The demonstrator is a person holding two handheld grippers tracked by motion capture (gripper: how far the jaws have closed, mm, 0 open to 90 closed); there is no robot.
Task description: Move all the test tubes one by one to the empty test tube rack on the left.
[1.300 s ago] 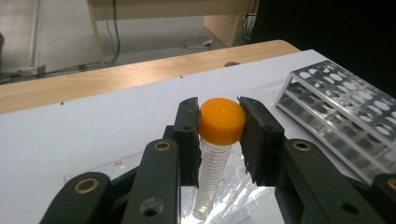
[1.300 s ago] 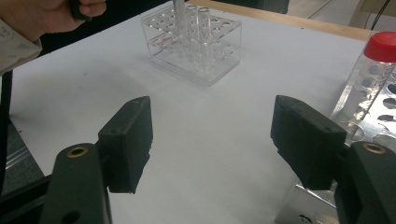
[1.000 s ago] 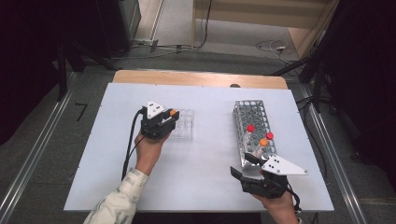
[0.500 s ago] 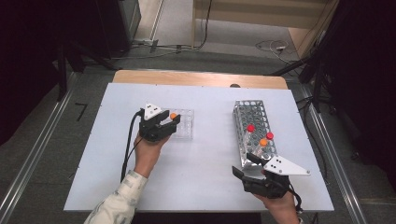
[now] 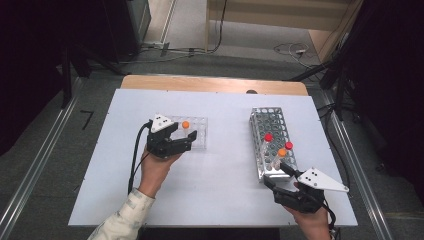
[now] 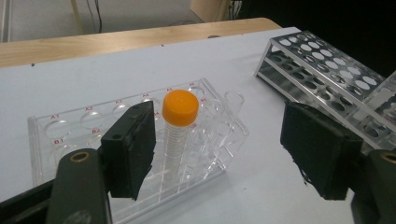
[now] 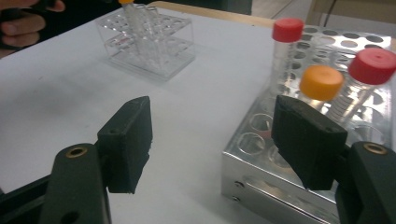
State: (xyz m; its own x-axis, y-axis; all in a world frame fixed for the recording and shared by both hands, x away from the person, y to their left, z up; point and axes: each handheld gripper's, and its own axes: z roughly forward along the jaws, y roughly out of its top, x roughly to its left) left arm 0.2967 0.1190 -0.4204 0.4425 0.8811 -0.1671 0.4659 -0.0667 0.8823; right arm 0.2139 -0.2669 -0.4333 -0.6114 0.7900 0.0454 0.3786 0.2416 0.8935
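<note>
White tabletop [image 5: 220, 190] with a wooden far edge carries two racks. Clear plastic tube rack [image 6: 84, 135] stands on the left half; perforated metal tube rack [image 5: 270, 135] stands on the right half, well apart from it.

Left gripper [image 5: 186, 142]: jaws have just been opening and now stand wide. Orange-capped clear tube [image 6: 180, 126] stands upright in the clear rack, between the jaws; neither pad presses on it. The left pad is just beside it, the right pad well apart.

Right gripper [image 5: 280, 172]: jaws wide, nothing between them, positioned at the near end of the metal rack. Two red-capped tubes [image 7: 287, 42] and a second orange-capped tube [image 7: 322, 84] stand in that rack just beyond the jaws.
</note>
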